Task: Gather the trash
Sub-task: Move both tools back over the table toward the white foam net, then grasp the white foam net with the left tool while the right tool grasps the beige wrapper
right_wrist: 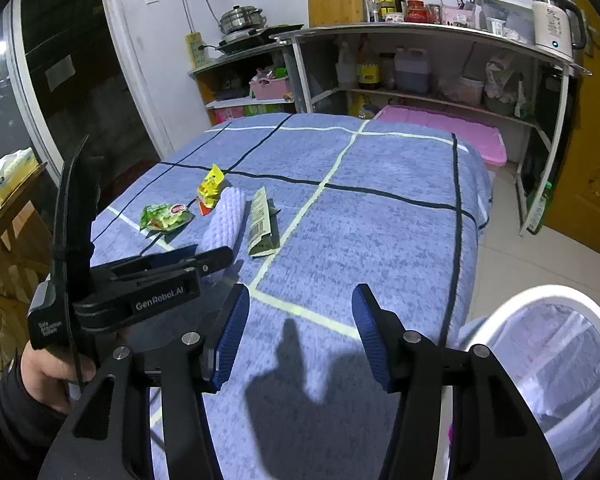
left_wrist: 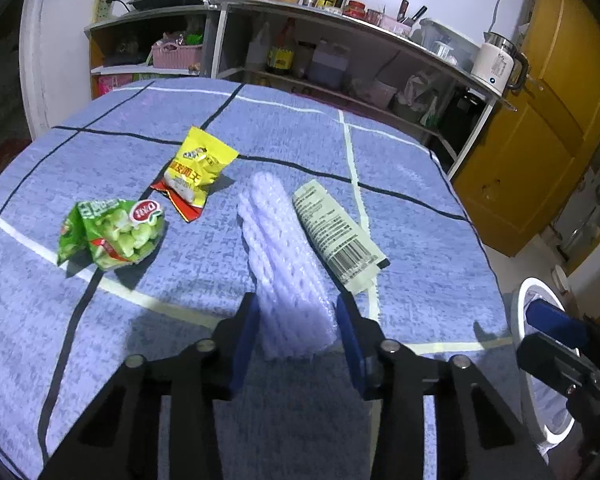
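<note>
A white foam net sleeve (left_wrist: 284, 264) lies on the blue checked table cloth (left_wrist: 180, 148). My left gripper (left_wrist: 296, 312) is open with its blue pads on either side of the sleeve's near end. Beside the sleeve lie a pale green printed wrapper (left_wrist: 336, 232), a yellow snack bag (left_wrist: 198, 168) and a green snack bag (left_wrist: 112, 232). My right gripper (right_wrist: 300, 312) is open and empty above the cloth near the table's right front. The sleeve (right_wrist: 226, 220) and my left gripper (right_wrist: 220, 256) also show in the right wrist view. A white-rimmed bin (right_wrist: 548, 360) with a liner stands by the table's right edge.
A metal shelf unit (right_wrist: 420, 60) with bottles, a kettle (right_wrist: 552, 20) and a steel pot stands behind the table. A pink lidded box (right_wrist: 452, 128) sits beyond the far edge. A wooden rack (right_wrist: 8, 216) is at left, a yellow door at right.
</note>
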A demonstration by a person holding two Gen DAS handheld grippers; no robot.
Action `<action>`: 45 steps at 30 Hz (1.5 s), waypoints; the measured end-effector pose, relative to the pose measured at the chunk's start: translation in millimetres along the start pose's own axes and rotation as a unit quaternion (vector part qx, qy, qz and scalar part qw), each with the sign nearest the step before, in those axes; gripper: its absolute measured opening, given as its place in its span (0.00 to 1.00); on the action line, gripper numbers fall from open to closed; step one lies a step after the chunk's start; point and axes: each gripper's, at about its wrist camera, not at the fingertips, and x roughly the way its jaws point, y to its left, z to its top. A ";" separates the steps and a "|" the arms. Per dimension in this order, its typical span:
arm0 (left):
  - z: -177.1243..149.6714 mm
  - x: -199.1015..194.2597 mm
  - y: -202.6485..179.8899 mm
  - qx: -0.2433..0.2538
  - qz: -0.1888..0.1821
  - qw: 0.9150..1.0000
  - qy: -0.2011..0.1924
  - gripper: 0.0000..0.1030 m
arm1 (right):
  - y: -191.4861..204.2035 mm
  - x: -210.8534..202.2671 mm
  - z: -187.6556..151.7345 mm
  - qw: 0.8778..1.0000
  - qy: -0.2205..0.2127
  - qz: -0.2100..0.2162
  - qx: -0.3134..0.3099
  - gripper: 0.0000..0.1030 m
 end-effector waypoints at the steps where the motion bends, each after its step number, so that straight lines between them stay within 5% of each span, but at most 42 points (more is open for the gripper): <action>1: -0.4 0.6 1.0 -0.002 -0.002 1.000 0.002 0.36 | -0.2 2.8 1.8 1.000 0.002 0.001 -0.001 0.52; 7: -1.1 -9.7 3.5 0.007 -0.013 1.000 -0.010 0.25 | 3.3 18.6 12.4 1.000 0.010 0.007 -0.007 0.48; 23: -12.2 -32.2 32.1 -0.008 -0.034 0.999 -0.022 0.23 | 29.4 83.3 43.6 0.997 0.057 0.028 -0.049 0.39; 31: -12.7 -30.1 38.7 -0.015 -0.040 0.999 -0.020 0.23 | 35.6 112.1 46.6 0.995 0.080 0.021 -0.062 0.19; 35: -13.6 -29.9 38.7 -0.013 -0.040 0.999 -0.019 0.23 | 37.6 110.0 46.9 0.995 0.073 0.021 -0.067 0.06; 45: -18.1 -38.1 24.7 -0.001 -0.038 0.999 -0.023 0.23 | 39.6 80.1 38.3 0.996 0.051 0.020 -0.070 0.02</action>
